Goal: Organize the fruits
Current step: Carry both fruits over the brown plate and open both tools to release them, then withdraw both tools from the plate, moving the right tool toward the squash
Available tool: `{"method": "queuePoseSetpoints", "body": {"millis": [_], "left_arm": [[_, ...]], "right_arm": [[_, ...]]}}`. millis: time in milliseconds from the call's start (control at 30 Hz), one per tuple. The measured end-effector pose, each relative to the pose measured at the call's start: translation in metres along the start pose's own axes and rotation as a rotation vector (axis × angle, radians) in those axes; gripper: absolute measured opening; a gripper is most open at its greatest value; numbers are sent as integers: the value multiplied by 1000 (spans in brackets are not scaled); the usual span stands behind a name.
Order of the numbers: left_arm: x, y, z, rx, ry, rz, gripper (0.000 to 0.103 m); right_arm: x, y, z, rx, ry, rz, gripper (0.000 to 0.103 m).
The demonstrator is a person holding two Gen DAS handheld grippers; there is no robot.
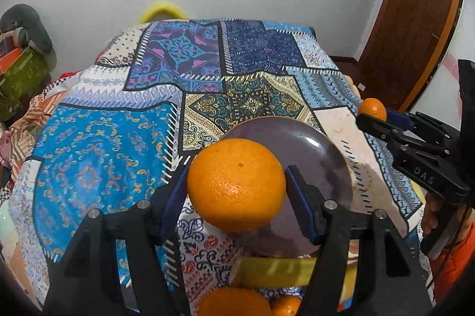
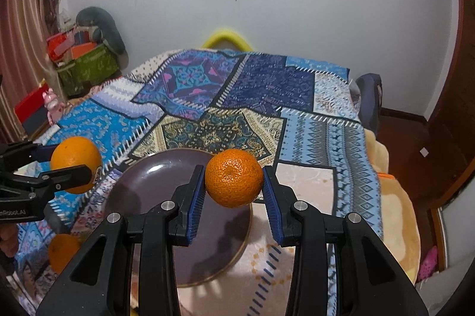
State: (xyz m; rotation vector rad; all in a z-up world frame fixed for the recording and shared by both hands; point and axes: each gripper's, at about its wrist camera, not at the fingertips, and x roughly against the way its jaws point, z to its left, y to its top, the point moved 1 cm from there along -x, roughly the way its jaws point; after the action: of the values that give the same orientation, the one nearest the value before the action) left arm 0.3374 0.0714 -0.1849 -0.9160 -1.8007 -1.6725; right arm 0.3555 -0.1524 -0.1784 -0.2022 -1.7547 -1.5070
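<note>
My left gripper (image 1: 236, 185) is shut on a large orange (image 1: 236, 183) and holds it above the near-left rim of a dark purple plate (image 1: 320, 155). My right gripper (image 2: 234, 179) is shut on a smaller mandarin (image 2: 234, 178) above the plate's far right rim (image 2: 142, 185). Each gripper shows in the other view: the right one with its mandarin (image 1: 372, 109) at the right, the left one with its orange (image 2: 75, 164) at the left. The plate is empty.
More oranges (image 1: 234, 302) lie near the front of the patchwork cloth (image 1: 104, 155), one also in the right wrist view (image 2: 62, 252). A yellow-green object (image 1: 276, 271) lies by the plate. Boxes stand at the left (image 2: 86, 63), a wooden door at the right (image 1: 415, 19).
</note>
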Motion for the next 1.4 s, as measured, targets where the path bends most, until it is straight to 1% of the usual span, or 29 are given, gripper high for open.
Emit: {"method": "queuePoseSetpoints", "body": {"millis": [200,433,633,767,867,900,933,967,1000,1033,1067,1233,1400], "left_arm": [[-32,1,3,0,-10,61,65],[-64,-2,3,-20,-5,128,65],[-75,0,5,-3,-32,175,65],[-77,1,3,-15,-20,181,65],[-75,1,0,-28,-22,175,69],[-73,1,-1,-29,-14,164,71],[-71,2,-2,-30,-5,155,74],[-69,3,-2,-31,-2,148,74],[-66,4,-2,-30,-2,143,74],[-64,4,-2,-28,-3,141,74],[-61,4,-1,-25,-2,140,74],[-38,2,4,-18,23,107,74],[-7,-3,12,-12,55,74,74]], "right_arm": [[-35,-5,2,24,10,80,35],[-67,-12,1,22,35,165,35],[-80,-19,1,25,52,207,35],[-85,-20,4,25,68,217,35],[-86,-21,8,38,61,219,35],[-87,-21,9,42,59,222,35],[-87,-21,10,46,56,225,38],[-86,-22,10,51,54,225,45],[-85,-21,10,55,52,222,49],[-82,-21,11,59,39,212,55],[-80,-21,11,63,29,206,56],[-62,-18,8,56,18,186,57],[-31,-16,10,54,11,148,57]]}}
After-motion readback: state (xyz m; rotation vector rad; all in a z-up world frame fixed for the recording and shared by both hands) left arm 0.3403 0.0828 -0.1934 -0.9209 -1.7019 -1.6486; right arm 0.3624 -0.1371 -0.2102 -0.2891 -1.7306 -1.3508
